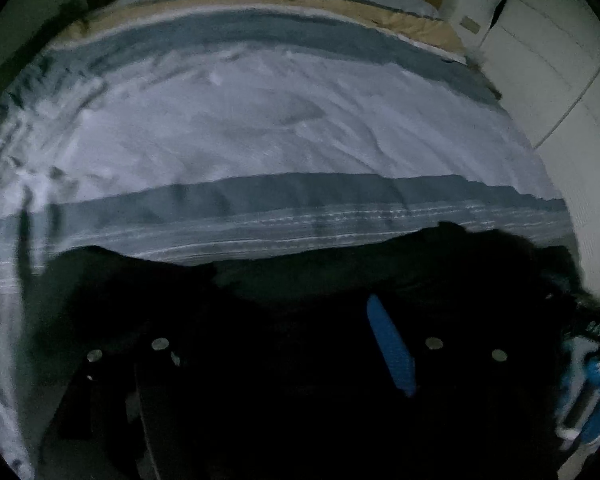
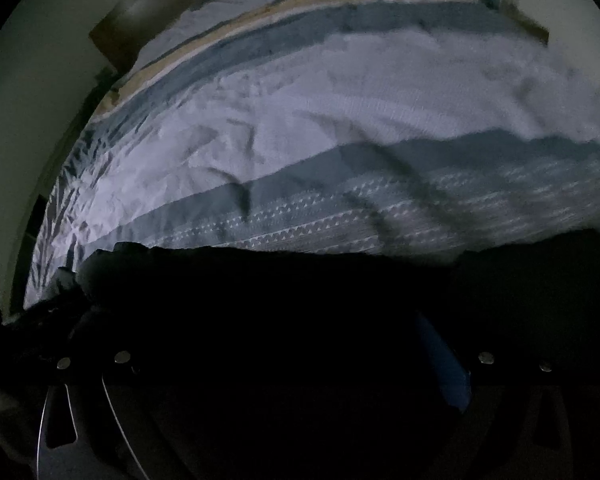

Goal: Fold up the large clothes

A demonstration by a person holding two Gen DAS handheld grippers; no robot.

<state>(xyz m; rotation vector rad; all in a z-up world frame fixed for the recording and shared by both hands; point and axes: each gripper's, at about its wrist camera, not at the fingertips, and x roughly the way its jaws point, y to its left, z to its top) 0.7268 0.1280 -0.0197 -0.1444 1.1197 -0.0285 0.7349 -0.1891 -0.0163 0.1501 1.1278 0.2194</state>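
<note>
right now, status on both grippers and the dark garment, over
Left gripper and right gripper: both buried in the black garment, jaw state unreadable. Garment bunched at near edge of striped bedspread. Nothing else in the way.

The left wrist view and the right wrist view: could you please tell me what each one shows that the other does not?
Only the left wrist view shows the white wardrobe doors and the other gripper's blue parts at its right edge. Only the right wrist view shows the bedspread's triangle-patterned band sharply. Both share the striped bedspread with a dark garment across the foreground; it is too dark to tell how either gripper stands.
</note>
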